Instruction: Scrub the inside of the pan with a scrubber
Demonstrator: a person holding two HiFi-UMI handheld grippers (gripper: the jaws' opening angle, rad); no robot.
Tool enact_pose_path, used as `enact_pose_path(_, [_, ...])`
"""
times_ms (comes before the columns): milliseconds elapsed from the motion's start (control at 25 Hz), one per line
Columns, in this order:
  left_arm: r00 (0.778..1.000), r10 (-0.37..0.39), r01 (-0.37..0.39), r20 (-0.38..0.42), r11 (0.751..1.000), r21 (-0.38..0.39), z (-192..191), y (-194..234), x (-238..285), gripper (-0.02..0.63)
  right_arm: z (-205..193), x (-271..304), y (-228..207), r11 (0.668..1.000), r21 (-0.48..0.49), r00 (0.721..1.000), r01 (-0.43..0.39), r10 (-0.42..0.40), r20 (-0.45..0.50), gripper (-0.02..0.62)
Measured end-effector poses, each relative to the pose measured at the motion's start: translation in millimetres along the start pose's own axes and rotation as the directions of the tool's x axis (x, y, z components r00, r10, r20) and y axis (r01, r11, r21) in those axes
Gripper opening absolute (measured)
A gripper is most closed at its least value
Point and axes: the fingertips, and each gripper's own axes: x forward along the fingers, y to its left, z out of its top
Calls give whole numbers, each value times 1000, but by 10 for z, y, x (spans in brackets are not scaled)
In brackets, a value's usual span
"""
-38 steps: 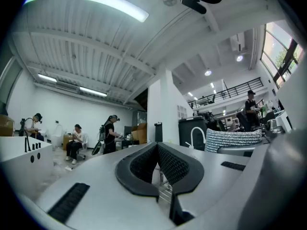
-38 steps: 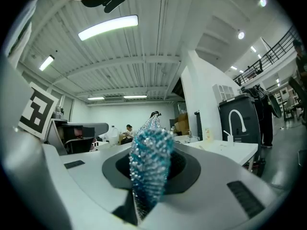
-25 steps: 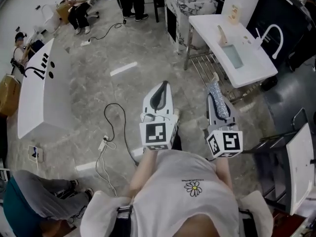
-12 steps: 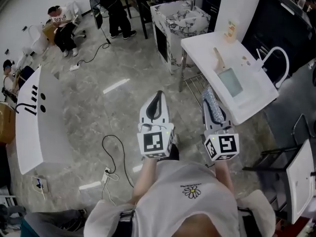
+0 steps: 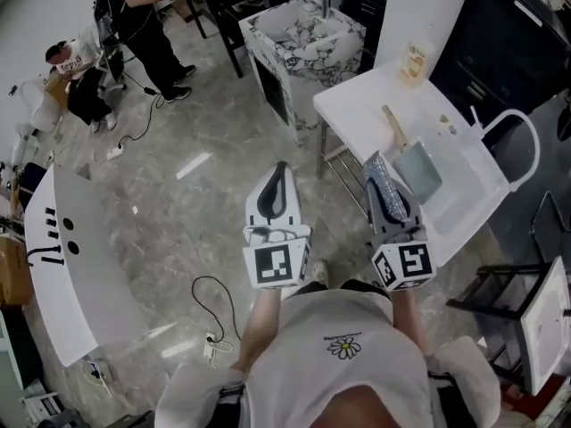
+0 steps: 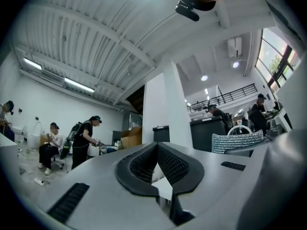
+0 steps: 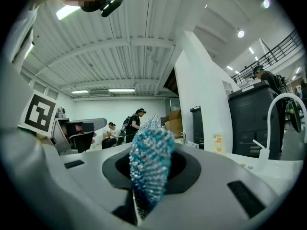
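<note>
Now, glittery blue-silver scrubber (image 7: pixel 146 164), clamped in right tool (image 7: pixel 149 177)

Left gripper (image 5: pixel 280 173): held out ahead of the chest, pointing forward and about level, jaws closed together with nothing between them, marker cube nearest the body. Right gripper (image 5: pixel 384 171): alongside the left and apart from it, parallel, about level, jaws clamped on a blue-silver scrubber (image 7: pixel 146 169) that sticks out past their tips. Left forearm (image 5: pixel 258 315) and right forearm (image 5: pixel 407 307): both extended forward.
</note>
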Motion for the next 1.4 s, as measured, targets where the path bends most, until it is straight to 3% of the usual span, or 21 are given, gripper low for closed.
enact_pose_path(120, [1000,-8,7,-19,1000,-22,-88,47,303,17,-55,247,-204,1000,11,999,25,-25,-28,61])
enact_pose_path(360, [999,-3,3,-53,1000,5,-301,54,721,17,-108,616,-608,999,39,999,39,-38,-26,61])
enact_pose_path(840, [996,-49,48,-70,999,-8,-388,-377,1341,17,-150,866,-1198,997,43,997,64,-62,-36,61])
enact_pose_path(1200, [992,-105,104,-72,995,-10,-423,-819,1731,17,-204,784,-1631,993,64,995,94,-92,-37,61])
enact_pose_path(1400, [980,-188,183,-72,981,-67,-463,-1217,1858,17,-213,547,-1899,985,60,987,159,-157,-40,61])
